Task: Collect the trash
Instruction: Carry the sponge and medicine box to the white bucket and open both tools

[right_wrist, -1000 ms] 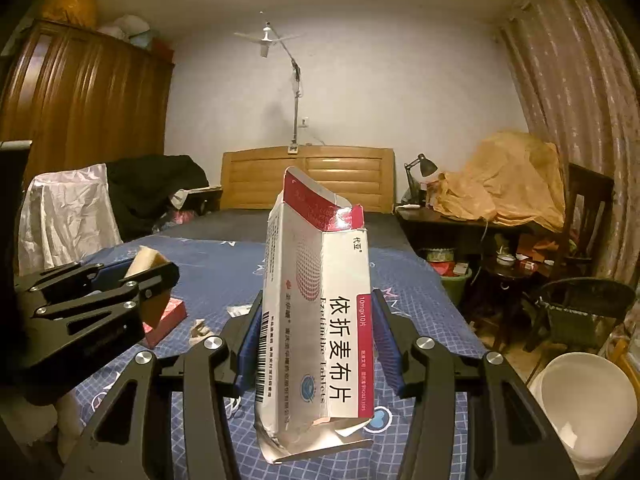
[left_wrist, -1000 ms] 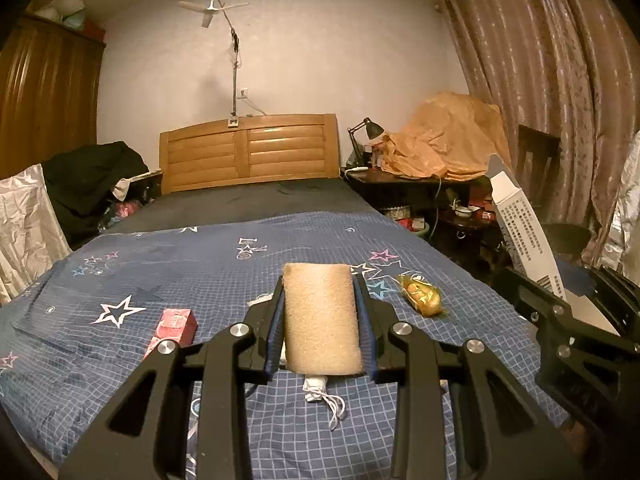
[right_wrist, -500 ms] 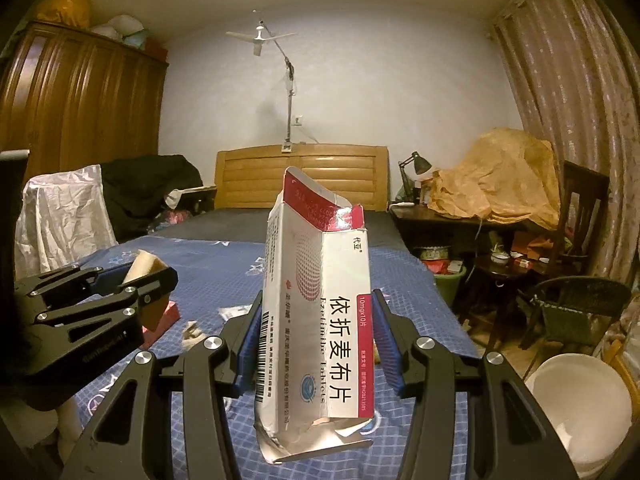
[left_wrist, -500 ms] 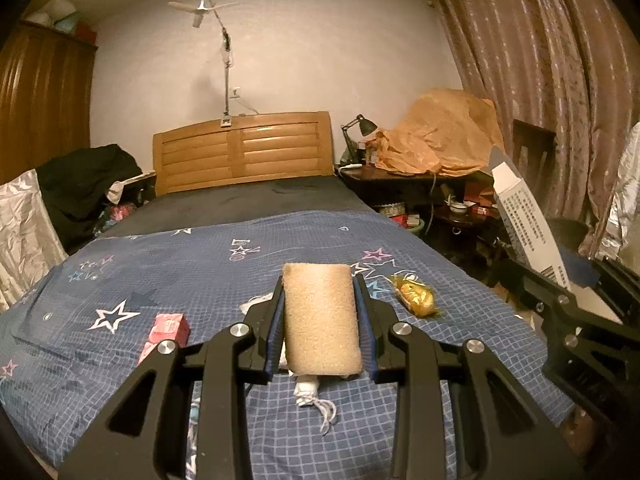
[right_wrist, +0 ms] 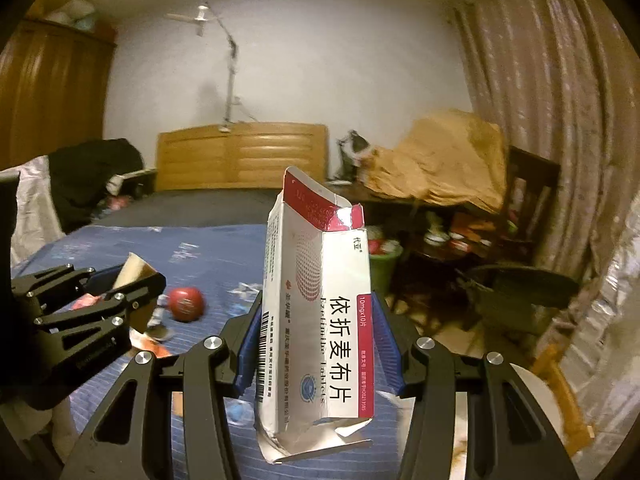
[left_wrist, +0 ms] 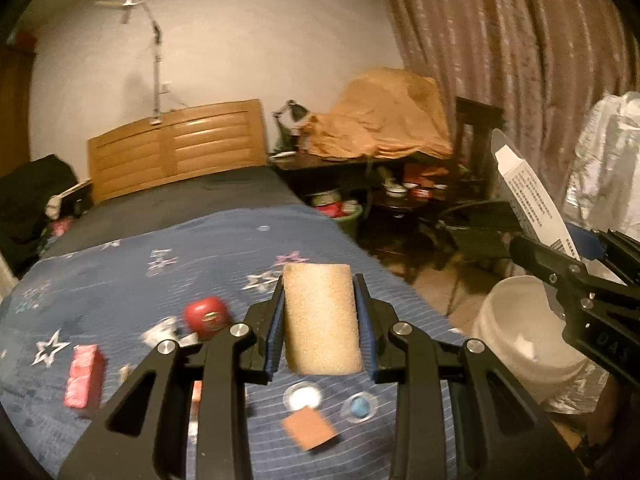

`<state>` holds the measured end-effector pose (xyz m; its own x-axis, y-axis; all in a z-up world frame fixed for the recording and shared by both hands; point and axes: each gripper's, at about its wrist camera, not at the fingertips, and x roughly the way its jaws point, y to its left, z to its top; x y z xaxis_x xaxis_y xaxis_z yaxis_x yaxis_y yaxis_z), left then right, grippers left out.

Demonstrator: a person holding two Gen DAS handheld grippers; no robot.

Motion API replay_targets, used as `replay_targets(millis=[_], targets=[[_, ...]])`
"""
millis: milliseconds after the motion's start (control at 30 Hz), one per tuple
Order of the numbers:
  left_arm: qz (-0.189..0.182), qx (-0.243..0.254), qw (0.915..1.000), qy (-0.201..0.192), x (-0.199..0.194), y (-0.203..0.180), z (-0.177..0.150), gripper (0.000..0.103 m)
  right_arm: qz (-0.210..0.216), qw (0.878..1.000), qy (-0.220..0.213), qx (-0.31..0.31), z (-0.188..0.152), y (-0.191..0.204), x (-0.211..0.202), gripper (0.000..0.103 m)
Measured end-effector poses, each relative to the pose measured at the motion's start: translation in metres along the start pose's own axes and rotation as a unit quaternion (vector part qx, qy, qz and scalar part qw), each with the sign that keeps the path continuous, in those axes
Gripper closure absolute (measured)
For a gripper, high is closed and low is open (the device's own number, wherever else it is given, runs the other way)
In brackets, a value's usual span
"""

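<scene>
My left gripper is shut on a tan foam block, held above the foot of the bed. My right gripper is shut on a white and red medicine box, held upright; the box also shows at the right in the left wrist view. A white bucket stands on the floor to the right of the bed, below the right gripper. Loose trash lies on the blue star bedspread: a red round wrapper, a pink box, an orange card and small round pieces.
A wooden headboard is at the far end. A cluttered side table, a green bin and a dark chair stand to the right of the bed. Curtains hang at right. Foil sheeting is at far right.
Both grippers have swung right toward the bed's foot and the bucket, still holding the foam and the box. The bucket, red wrapper and orange card have come into the left view.
</scene>
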<state>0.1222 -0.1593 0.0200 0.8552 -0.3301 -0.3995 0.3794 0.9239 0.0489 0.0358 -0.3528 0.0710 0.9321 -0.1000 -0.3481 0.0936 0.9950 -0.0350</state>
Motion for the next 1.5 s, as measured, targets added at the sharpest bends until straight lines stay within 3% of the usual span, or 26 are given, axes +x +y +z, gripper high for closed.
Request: replay_targets(millis=[300, 633, 767, 1000, 1267, 1300, 1333, 1367, 1500], targets=[[-0.076, 0.047, 0.9953, 0.037, 0.047, -0.083, 0.012, 0.073, -0.065, 0.995, 0.055, 0.043, -0.011, -0.140, 0.017, 0.052], [-0.168, 0.080, 0.9763, 0.111, 0.113, -0.172, 0.007, 0.073, -0.096, 0.980, 0.144, 0.099, -0.058, -0.275, 0.063, 0.052], [-0.206, 0.086, 0.9635, 0.148, 0.139, -0.204, -0.005, 0.073, -0.096, 0.974, 0.171, 0.116, -0.087, -0.298, 0.081, 0.052], [-0.245, 0.107, 0.9456, 0.185, 0.166, -0.239, -0.033, 0.073, -0.096, 0.966, 0.199, 0.137, -0.125, -0.303, 0.097, 0.052], [-0.244, 0.113, 0.9427, 0.197, 0.179, -0.247, -0.040, 0.072, -0.095, 0.964, 0.202, 0.144, -0.136, -0.304, 0.106, 0.049], [-0.244, 0.112, 0.9428, 0.198, 0.180, -0.246, -0.040, 0.059, -0.094, 0.964, 0.200, 0.146, -0.134, -0.303, 0.104, 0.048], [-0.241, 0.109, 0.9440, 0.197, 0.180, -0.246, -0.039, 0.039, -0.092, 0.964, 0.199, 0.148, -0.134, -0.303, 0.103, 0.047], [-0.236, 0.106, 0.9470, 0.191, 0.180, -0.243, -0.038, 0.035, -0.091, 0.964, 0.198, 0.151, -0.134, -0.303, 0.103, 0.046], [-0.229, 0.097, 0.9508, 0.185, 0.179, -0.236, -0.032, 0.034, -0.093, 0.965, 0.190, 0.153, -0.131, -0.302, 0.098, 0.045]])
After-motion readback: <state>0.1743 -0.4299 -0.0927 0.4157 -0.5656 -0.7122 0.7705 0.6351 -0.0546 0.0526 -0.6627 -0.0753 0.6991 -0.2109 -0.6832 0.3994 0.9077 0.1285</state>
